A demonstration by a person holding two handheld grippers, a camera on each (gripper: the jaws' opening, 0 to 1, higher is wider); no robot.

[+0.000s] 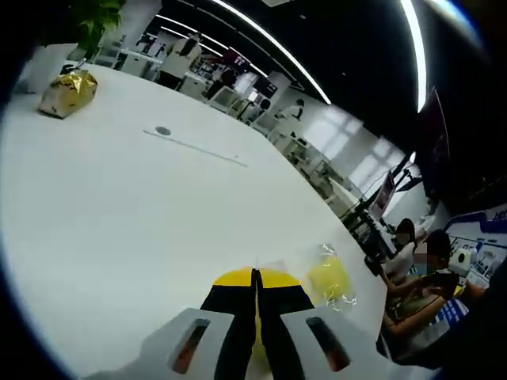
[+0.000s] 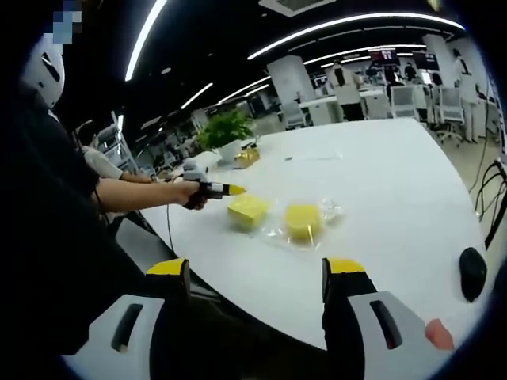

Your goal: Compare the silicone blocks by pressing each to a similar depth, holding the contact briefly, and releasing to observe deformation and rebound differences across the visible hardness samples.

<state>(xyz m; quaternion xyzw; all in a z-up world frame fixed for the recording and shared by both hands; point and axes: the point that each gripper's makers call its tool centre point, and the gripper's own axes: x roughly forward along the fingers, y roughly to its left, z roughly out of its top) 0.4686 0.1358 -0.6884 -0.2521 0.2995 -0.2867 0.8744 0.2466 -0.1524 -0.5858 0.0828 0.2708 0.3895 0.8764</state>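
In the left gripper view my left gripper (image 1: 256,274) is shut, its black jaws pressed together with nothing between them. Its tips lie over a bare yellow silicone block (image 1: 235,278); whether they touch it is unclear. A second yellow block (image 1: 329,279), lying in clear plastic wrap, sits just to the right. In the right gripper view a hand holds the left gripper (image 2: 226,190) at the far-left corner of the bare block (image 2: 247,210). The wrapped block (image 2: 302,220) lies beside it. My right gripper (image 2: 256,269) hangs open and empty near the table's front edge, well short of both blocks.
The white table (image 1: 119,214) stretches far back, with a gold foil bundle (image 1: 67,93) and a potted plant (image 2: 226,127) at its far end. A black mouse (image 2: 473,273) lies at the right. The person's arm (image 2: 135,194) reaches in from the left. Seated people (image 1: 412,253) are beyond the table edge.
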